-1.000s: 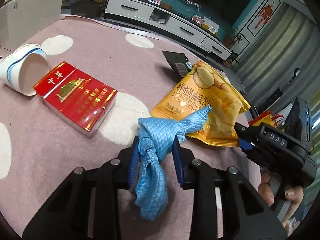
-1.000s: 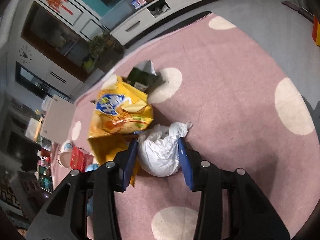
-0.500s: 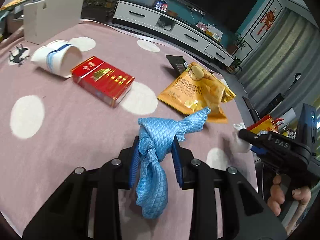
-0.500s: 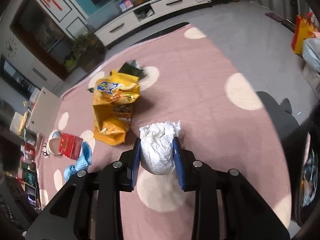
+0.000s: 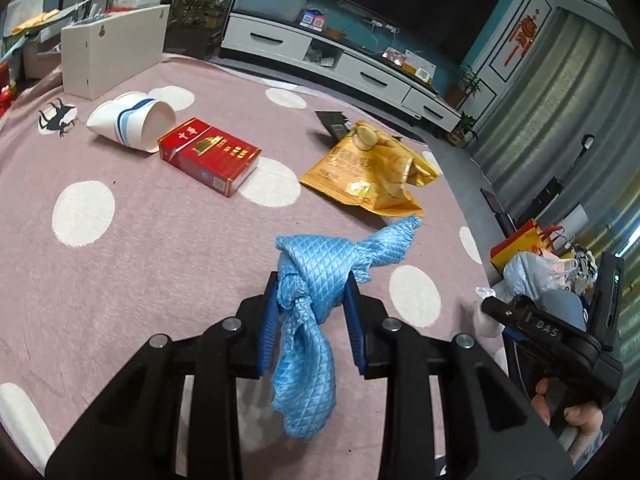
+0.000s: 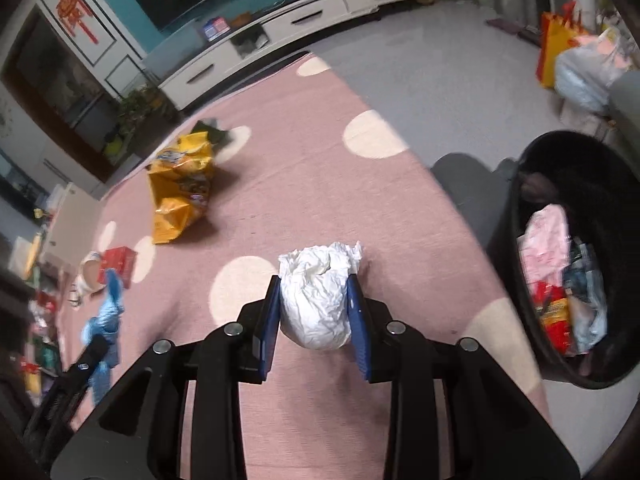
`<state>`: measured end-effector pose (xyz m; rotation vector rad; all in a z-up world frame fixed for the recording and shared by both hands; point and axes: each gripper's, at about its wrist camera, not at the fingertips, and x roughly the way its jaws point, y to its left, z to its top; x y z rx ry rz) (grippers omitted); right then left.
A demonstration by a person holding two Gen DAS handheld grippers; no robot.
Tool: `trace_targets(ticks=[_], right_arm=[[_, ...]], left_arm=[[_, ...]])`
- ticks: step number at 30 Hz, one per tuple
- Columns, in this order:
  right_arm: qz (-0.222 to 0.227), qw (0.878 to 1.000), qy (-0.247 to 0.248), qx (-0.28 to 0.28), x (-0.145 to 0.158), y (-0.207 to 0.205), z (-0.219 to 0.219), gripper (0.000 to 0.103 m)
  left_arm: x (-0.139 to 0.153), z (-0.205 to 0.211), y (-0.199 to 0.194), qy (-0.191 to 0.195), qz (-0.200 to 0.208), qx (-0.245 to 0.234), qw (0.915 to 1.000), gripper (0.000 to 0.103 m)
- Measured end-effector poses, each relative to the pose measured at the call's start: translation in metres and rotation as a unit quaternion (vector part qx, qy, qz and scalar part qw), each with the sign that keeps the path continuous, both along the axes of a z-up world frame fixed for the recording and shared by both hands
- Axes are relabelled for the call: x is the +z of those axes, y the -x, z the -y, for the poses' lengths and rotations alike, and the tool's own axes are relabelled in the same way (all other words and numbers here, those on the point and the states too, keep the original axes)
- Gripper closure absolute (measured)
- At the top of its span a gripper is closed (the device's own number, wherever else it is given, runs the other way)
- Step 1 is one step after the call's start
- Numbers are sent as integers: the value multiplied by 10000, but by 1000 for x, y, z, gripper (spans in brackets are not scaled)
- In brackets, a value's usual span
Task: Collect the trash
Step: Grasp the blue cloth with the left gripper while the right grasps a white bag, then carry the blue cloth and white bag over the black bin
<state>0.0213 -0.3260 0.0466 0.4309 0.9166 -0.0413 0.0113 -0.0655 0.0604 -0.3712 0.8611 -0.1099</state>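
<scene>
My left gripper (image 5: 312, 304) is shut on a knotted blue cloth (image 5: 320, 276), held above the pink dotted rug (image 5: 120, 264). My right gripper (image 6: 314, 308) is shut on a crumpled white paper wad (image 6: 316, 296), also lifted off the rug. A black trash bin (image 6: 516, 240) with wrappers inside stands at the right of the right wrist view. On the rug lie a yellow chip bag (image 5: 368, 172), a red carton (image 5: 208, 156) and a tipped paper cup (image 5: 128, 124). The right gripper's body (image 5: 560, 336) and a hand show at the left wrist view's right edge.
A white board box (image 5: 112, 48) stands at the rug's far left, a dark packet (image 5: 332, 122) behind the chip bag. A white TV cabinet (image 5: 340, 64) runs along the back wall. Bags (image 6: 576, 56) sit on the grey floor beyond the bin.
Both grippers have risen and drawn back from the litter with their loads. The right view has swung toward the bin, which has come into sight. The right jaws closed tighter on the wad.
</scene>
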Motion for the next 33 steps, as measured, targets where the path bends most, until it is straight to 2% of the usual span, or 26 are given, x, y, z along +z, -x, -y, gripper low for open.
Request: trace_targets(ticks=[2, 5, 7, 11, 14, 16, 17, 19, 24, 29, 33], right_arm=[[2, 10000, -64, 71, 0, 0, -2, 70], [4, 9985, -427, 339, 1, -2, -3, 69], [76, 9968, -653, 454, 4, -1, 0, 69], [195, 9979, -537, 310, 16, 6, 5, 69], [255, 9974, -628, 236, 22, 10, 13, 69], [427, 9983, -383, -22, 31, 15, 19, 69], [577, 9981, -82, -202, 38, 20, 20, 69], [748, 9961, 294, -378, 47, 26, 21, 69], [1078, 9917, 449, -530, 63, 39, 32, 69], [1257, 9824, 1006, -946, 76, 54, 43, 69], [1375, 9761, 1194, -1185, 82, 64, 57, 69]], left_arm=[[1, 2, 2, 131, -3, -120, 9998, 71], [4, 4, 7, 450, -3, -335, 9984, 71], [10, 6, 11, 460, 68, -373, 9982, 71], [18, 11, 16, 433, 202, -425, 9980, 71], [24, 17, 20, 395, 304, -463, 9977, 71], [27, 22, 23, 222, 452, -411, 9979, 71], [29, 25, 24, 130, 489, -374, 9980, 71], [29, 29, 24, 148, 483, -468, 9976, 71], [30, 48, 26, 256, 436, -778, 9957, 71], [37, 76, 31, 299, 579, -1109, 9917, 71], [39, 110, 30, 337, 698, -1399, 9871, 71]])
